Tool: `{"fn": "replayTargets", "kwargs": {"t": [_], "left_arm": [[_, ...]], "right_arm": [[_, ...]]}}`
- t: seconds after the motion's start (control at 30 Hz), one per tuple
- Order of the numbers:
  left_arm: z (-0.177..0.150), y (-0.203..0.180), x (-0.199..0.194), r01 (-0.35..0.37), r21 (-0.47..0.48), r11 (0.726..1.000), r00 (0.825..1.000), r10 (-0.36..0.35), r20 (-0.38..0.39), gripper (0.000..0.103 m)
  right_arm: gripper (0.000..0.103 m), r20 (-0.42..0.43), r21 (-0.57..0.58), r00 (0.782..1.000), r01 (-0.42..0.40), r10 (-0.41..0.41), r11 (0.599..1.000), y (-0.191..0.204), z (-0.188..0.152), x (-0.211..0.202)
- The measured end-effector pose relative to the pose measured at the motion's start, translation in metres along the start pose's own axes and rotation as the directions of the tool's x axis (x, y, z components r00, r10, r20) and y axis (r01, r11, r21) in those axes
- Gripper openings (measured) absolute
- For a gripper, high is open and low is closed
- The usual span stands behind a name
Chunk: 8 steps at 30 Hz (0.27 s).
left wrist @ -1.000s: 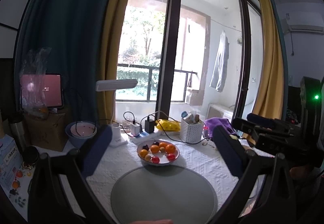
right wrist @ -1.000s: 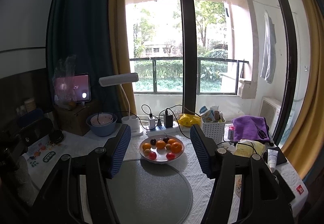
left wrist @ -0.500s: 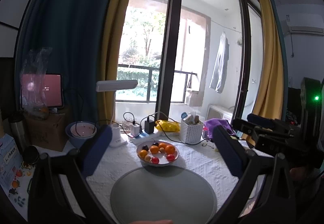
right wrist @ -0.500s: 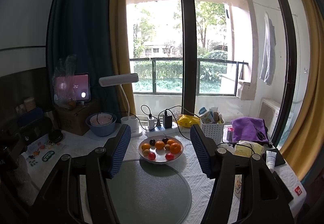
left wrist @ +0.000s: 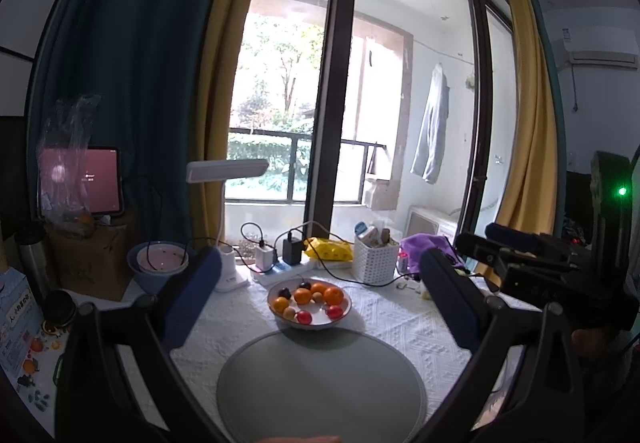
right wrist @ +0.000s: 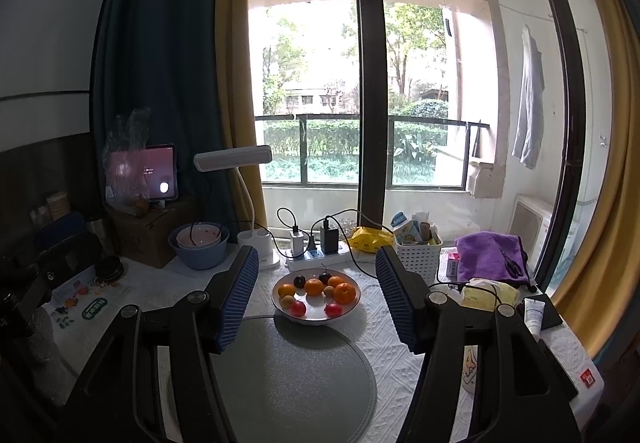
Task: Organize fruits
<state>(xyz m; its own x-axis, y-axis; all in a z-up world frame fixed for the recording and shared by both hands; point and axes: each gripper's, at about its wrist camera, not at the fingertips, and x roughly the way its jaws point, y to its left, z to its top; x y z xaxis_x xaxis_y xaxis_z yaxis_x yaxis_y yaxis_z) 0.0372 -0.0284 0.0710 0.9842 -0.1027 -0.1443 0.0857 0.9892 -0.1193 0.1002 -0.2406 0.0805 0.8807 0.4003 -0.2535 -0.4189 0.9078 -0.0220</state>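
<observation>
A white bowl (left wrist: 343, 316) (right wrist: 346, 313) holds several small fruits: oranges (left wrist: 333, 295) (right wrist: 345, 293), red ones (left wrist: 304, 317) (right wrist: 298, 308) and dark plums (right wrist: 299, 281). It stands on a white cloth just behind a round grey mat (left wrist: 320, 383) (right wrist: 292, 379). My left gripper (left wrist: 320, 287) is open and empty, held above the mat and short of the bowl. My right gripper (right wrist: 316, 295) is open and empty, also above the mat, with the bowl seen between its fingers. The right gripper's body (left wrist: 552, 275) shows at the right of the left wrist view.
Behind the bowl are a power strip with chargers (right wrist: 316, 257), a white desk lamp (right wrist: 234, 159), a blue bowl (right wrist: 200, 249), a white basket (right wrist: 418, 257), a yellow bag (right wrist: 368, 237) and a purple cloth (right wrist: 492, 255). A cardboard box with a tablet (right wrist: 154, 171) stands at the left.
Both views have shifted slightly; the bowl sits a little nearer and lower in the right wrist view. Both grippers stay open and empty.
</observation>
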Motion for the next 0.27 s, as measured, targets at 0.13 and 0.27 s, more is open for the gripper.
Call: {"fn": "replayTargets", "kwargs": {"t": [0.13,0.27], "left_arm": [[-0.0004,-0.0001,0.0007,0.008,-0.004,1.0,1.0,-0.008,-0.009,0.1],[-0.0087,-0.0037,0.0067,0.042,0.005,0.999,0.999,-0.042,-0.033,0.1]], "right_arm": [[0.064,-0.004,-0.001,1.0,-0.002,0.002,1.0,-0.0003,-0.0002,0.0013],[0.064,-0.024,-0.003,1.0,-0.01,0.01,1.0,-0.0016,-0.0048,0.009]]}}
